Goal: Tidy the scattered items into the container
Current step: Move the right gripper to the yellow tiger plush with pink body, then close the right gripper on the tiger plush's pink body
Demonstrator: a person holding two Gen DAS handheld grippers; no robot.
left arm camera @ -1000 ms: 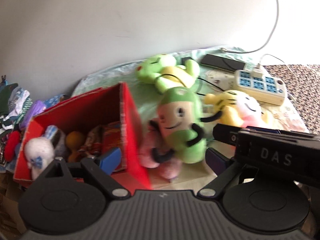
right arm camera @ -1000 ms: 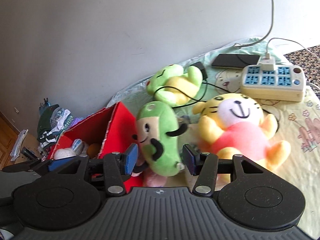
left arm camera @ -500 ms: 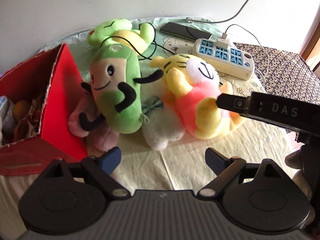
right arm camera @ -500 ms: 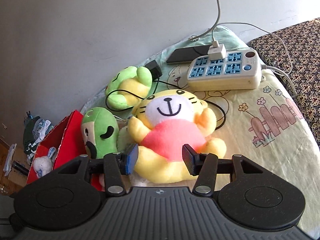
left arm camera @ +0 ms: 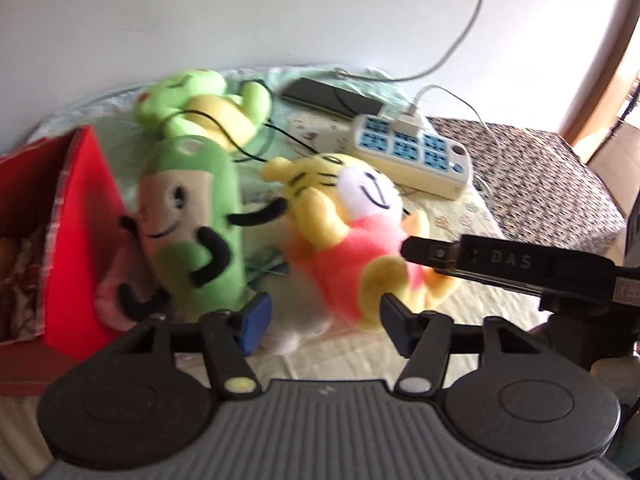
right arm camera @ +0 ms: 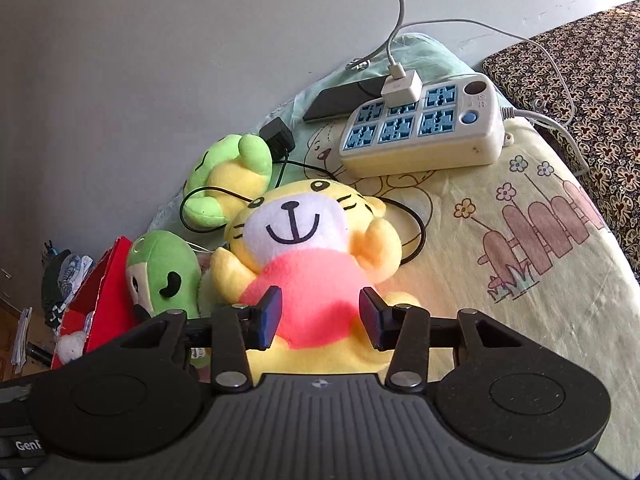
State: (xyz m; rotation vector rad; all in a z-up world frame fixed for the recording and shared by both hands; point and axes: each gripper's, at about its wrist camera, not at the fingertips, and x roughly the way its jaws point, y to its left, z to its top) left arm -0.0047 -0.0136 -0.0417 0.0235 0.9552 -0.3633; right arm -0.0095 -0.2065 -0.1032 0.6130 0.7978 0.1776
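Right gripper (right arm camera: 320, 322) closing around yellow tiger plush (right arm camera: 308, 264) (pads not pressing)

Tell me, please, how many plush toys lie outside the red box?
4 clearly: a yellow tiger in front, a green bean toy against the red box, a green frog behind, and a pink toy beneath the bean. Others may be hidden.

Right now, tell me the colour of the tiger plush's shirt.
Pink-red, on the tiger plush; clearest in the right wrist view.
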